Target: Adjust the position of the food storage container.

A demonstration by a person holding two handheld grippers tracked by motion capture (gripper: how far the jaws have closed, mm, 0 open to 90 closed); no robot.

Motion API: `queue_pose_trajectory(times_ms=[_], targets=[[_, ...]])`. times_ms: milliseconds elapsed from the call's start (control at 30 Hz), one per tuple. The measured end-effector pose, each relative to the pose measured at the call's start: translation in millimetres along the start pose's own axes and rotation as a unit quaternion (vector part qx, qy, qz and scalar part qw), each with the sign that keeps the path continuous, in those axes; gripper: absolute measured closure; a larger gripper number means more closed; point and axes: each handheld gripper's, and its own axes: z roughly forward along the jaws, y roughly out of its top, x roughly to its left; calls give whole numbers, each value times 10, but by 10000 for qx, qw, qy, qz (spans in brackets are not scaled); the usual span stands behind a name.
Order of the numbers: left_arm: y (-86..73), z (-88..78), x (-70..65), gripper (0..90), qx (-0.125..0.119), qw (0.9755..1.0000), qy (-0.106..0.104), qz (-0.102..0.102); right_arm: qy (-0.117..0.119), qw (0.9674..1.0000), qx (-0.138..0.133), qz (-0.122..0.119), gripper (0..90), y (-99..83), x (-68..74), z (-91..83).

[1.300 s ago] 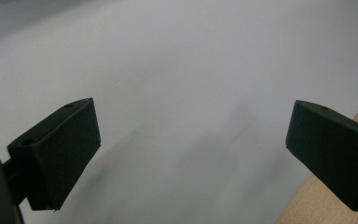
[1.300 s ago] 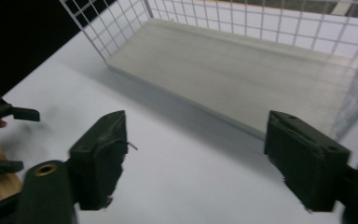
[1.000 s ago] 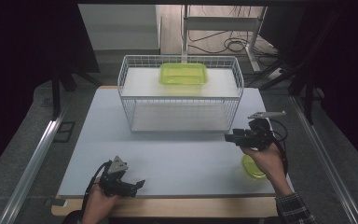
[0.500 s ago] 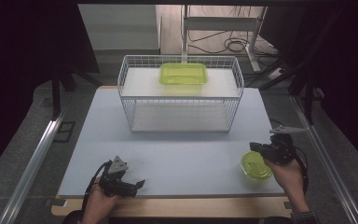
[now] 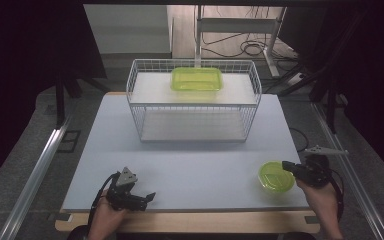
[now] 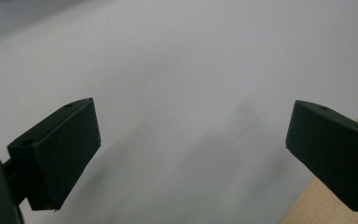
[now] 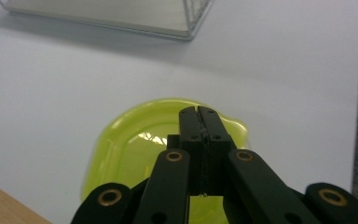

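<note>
- Two changes show against the picture of one second ago: the right gripper [image 5: 291,167] has come down from above the table [image 5: 195,165] toward its near right corner, and its jaws, then parted, are now pressed together with nothing between them.
- The round green lid [image 5: 276,176] lies flat on the table, directly under and just in front of the tips of this gripper; in the right gripper view the clenched jaws [image 7: 199,122] hover over the lid [image 7: 135,144], and I cannot tell if they touch it.
- I judge that the closed tips will push or press the lid, not grasp it.
- The left gripper [image 5: 147,197] has stayed at the near left edge, jaws wide apart, empty.
- The rectangular green container [image 5: 196,79] sits on top of the wire rack [image 5: 192,107], far ahead of both grippers.
</note>
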Motion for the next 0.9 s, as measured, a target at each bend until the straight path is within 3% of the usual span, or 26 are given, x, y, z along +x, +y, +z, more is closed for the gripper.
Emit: queue_pose_trajectory(times_ms=[467, 700, 900], targets=[[0, 5, -7, 27, 8, 10000, 15, 17, -527, 9984, -6, 219, 889, -197, -251, -48], [0, 10, -8, 27, 19, 10000, 16, 22, -584, 9980, 78, 238, 888, -263, -284, -4], [0, 11, -9, 27, 33, 10000, 22, 34, -568, 9981, 135, 173, 888, -305, -227, 18]])
